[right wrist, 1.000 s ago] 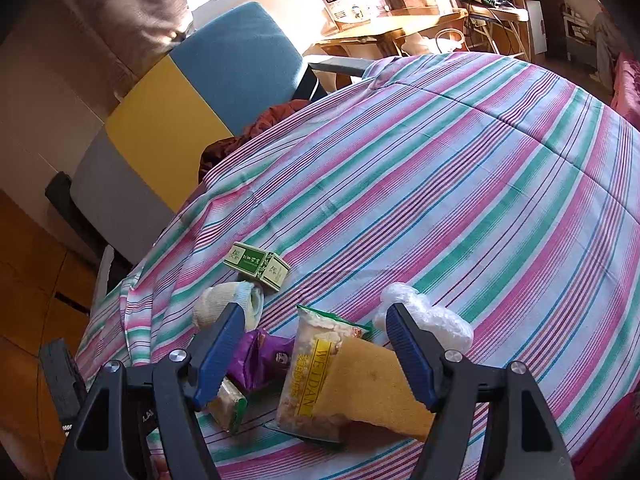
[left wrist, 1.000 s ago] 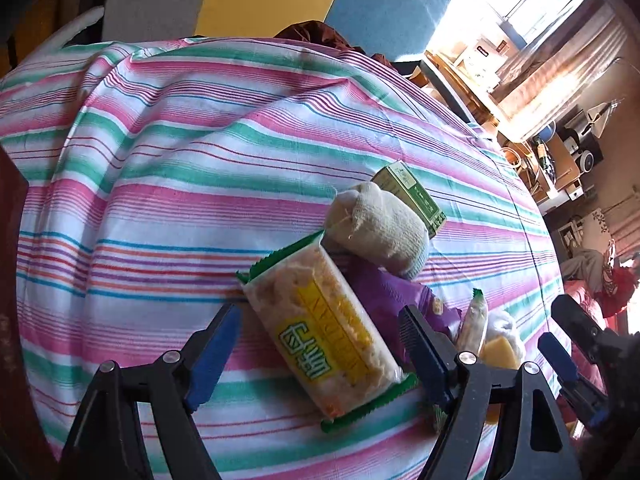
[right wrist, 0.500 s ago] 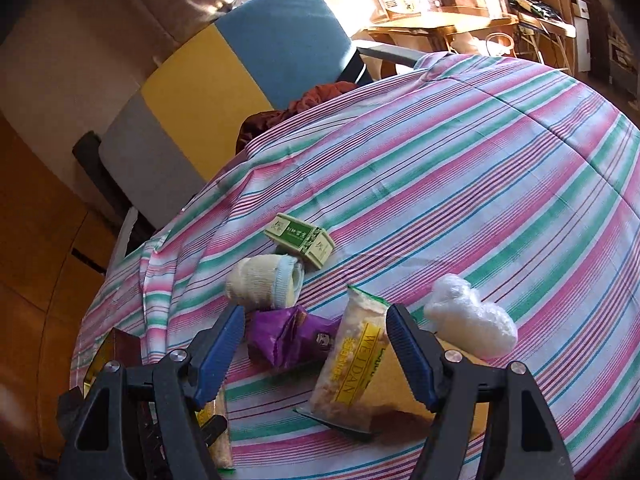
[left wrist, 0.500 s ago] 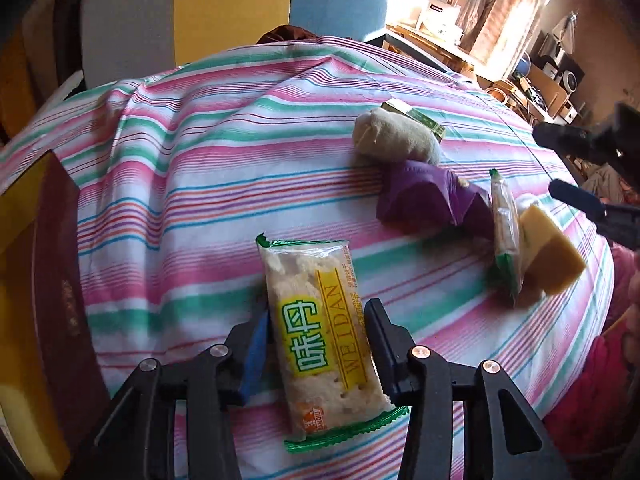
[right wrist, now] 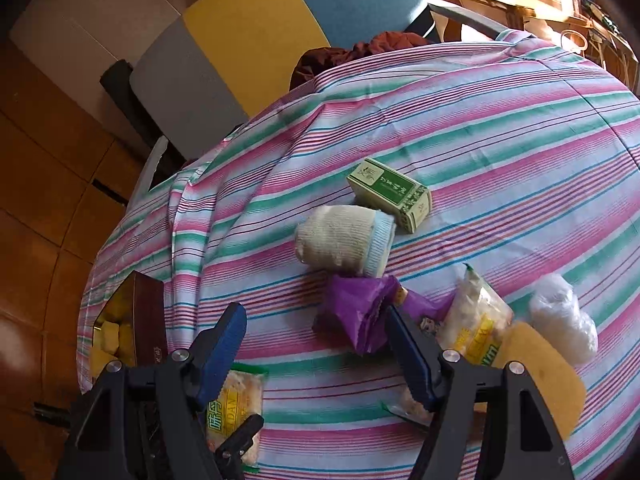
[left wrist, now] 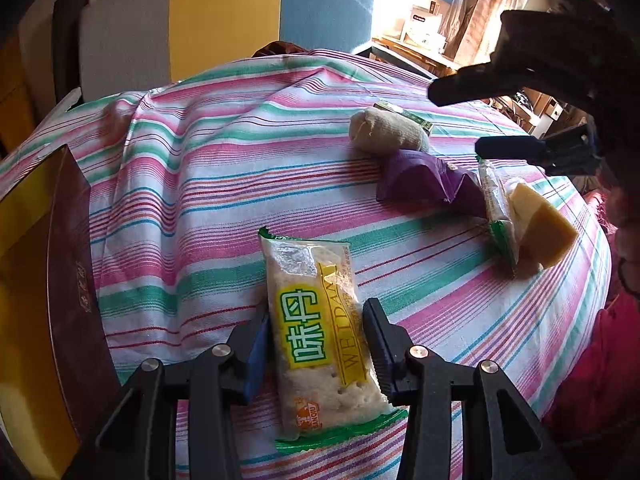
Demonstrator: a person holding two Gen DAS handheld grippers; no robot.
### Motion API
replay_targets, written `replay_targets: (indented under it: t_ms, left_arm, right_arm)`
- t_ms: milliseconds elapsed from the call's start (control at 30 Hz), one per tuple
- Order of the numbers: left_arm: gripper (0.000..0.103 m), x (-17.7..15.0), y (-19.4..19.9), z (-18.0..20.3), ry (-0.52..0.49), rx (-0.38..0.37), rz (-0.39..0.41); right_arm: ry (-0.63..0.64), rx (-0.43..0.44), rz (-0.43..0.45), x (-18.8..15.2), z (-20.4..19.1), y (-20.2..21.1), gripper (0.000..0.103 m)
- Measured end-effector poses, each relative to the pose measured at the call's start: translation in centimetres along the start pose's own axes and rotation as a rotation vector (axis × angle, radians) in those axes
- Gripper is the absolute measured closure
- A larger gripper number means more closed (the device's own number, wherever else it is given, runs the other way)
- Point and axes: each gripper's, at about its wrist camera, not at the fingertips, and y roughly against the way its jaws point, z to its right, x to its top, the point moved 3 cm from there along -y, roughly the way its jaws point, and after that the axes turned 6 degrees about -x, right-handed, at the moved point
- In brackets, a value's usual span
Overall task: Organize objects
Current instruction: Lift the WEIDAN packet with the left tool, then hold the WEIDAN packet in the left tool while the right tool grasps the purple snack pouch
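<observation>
The cracker packet (left wrist: 320, 336) sits lengthwise between the fingers of my left tool (left wrist: 316, 344), which is clamped on its long sides; it lies low over the striped cloth (left wrist: 200, 184) at the near edge of the counter, and I cannot tell whether it rests on the cloth or is lifted just clear. Just to its left stands a dark brown box (left wrist: 68, 264) with a yellow inside.

Further along the cloth lies a loose group. A purple wrapper (right wrist: 360, 312) sits closest to my right tool (right wrist: 316, 344), whose blue-padded fingers stand wide apart over the cloth, gripping nothing. Beyond the wrapper is a rolled cream sock (right wrist: 344, 244), touching a small green carton (right wrist: 390, 194) behind it. To the right of the wrapper lies a second cracker packet (right wrist: 476, 324), partly under a yellow sponge (right wrist: 540, 376), with a crumpled clear plastic bag (right wrist: 562, 320) just beside them. A chair with grey, yellow and blue panels (right wrist: 248, 36) stands behind the counter.
</observation>
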Motion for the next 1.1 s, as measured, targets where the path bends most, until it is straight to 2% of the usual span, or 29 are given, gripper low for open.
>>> replay_targets:
  t_ms: [67, 167, 233, 333, 367, 500, 667, 800, 967, 1033, 1100]
  left_arm:
    - [0.058, 0.0, 0.0, -0.1, 0.006, -0.007, 0.005]
    - [0.058, -0.1, 0.0, 0.0, 0.003, -0.006, 0.016]
    - [0.058, -0.3, 0.1, 0.0, 0.002, -0.009, 0.019]
    - [0.058, -0.3, 0.1, -0.2, 0.01, -0.02, 0.021]
    - [0.058, -0.3, 0.1, -0.2, 0.01, -0.021, 0.022]
    - [0.056, -0.3, 0.0, 0.0, 0.006, -0.009, 0.029]
    - [0.056, -0.5, -0.1, 0.0, 0.002, -0.006, 0.035]
    - [0.056, -0.7, 0.1, -0.1, 0.002, -0.01, 0.037]
    - [0.056, -0.6, 0.1, -0.1, 0.008, -0.013, 0.036]
    - [0.056, -0.5, 0.1, 0.0, 0.011, -0.013, 0.037]
    - [0.056, -0.5, 0.1, -0.1, 0.012, -0.013, 0.038]
  right_arm:
    - [-0.001, -0.03, -0.014, 1.1, -0.4, -1.5, 0.03]
    - [-0.024, -0.15, -0.038, 2.3, -0.2, -4.1, 0.03]
    - [-0.039, -0.112, -0.025, 2.9, -0.3, -5.4, 0.027]
    - [-0.046, 0.057, -0.034, 3.2, -0.7, -6.6, 0.026]
    - [-0.044, 0.082, -0.035, 3.2, -0.6, -6.7, 0.026]
    - [-0.001, 0.101, -0.073, 3.0, -0.3, -6.5, 0.026]
    - [0.151, -0.006, -0.106, 2.5, -1.1, -5.7, 0.026]
    - [0.247, 0.014, -0.165, 1.7, -1.9, -5.7, 0.026]
    - [0.473, -0.067, -0.25, -1.3, -4.5, -5.6, 0.026]
    - [0.515, -0.093, -0.264, -2.4, -4.6, -5.7, 0.026]
    - [0.507, -0.122, -0.257, -2.9, -4.1, -6.0, 0.027]
